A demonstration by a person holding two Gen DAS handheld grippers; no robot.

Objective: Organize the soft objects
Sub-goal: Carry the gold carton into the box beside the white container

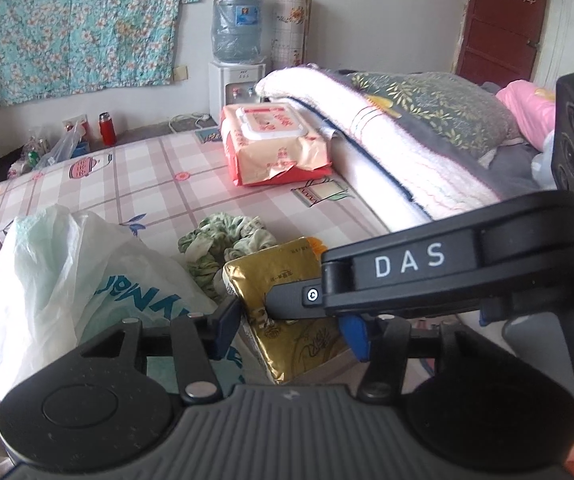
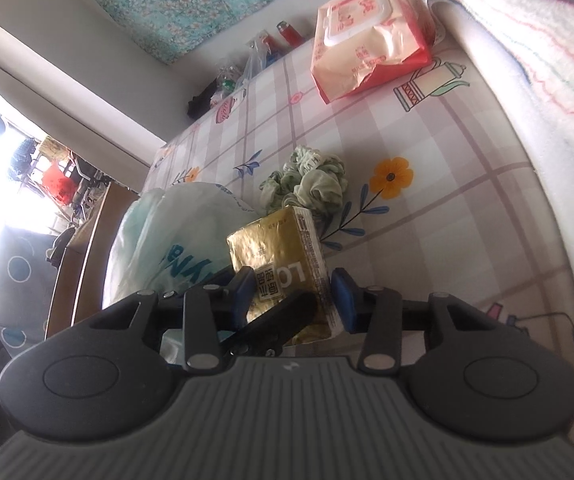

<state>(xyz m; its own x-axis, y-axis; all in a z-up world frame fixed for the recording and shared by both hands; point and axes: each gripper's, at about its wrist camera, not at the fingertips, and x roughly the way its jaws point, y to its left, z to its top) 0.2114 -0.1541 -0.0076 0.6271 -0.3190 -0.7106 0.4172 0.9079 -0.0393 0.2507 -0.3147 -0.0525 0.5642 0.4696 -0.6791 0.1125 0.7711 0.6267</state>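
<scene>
On the plaid bedsheet (image 2: 427, 128): both grippers clamp one gold tissue pack (image 2: 283, 256), left gripper (image 1: 287, 330) and right gripper (image 2: 293, 294) each pinching it. Left to sort, likely: green scrunchie (image 2: 307, 184), wet-wipes pack (image 1: 275, 140), white plastic bag (image 1: 67, 264).

The gold tissue pack (image 1: 287, 312) has its lower end hidden below the left gripper (image 1: 291, 330) and its right side crossed by the right gripper's finger; the white plastic bag (image 1: 67, 272), left of that claw, is cut off by the frame edge, its blue lettering partly covered; in the right wrist view the left gripper's finger (image 2: 275, 320) masks the pack's near corner (image 2: 283, 256); the print on the wet wipes pack (image 2: 367, 36), well beyond the claw, is too blurred to read.
</scene>
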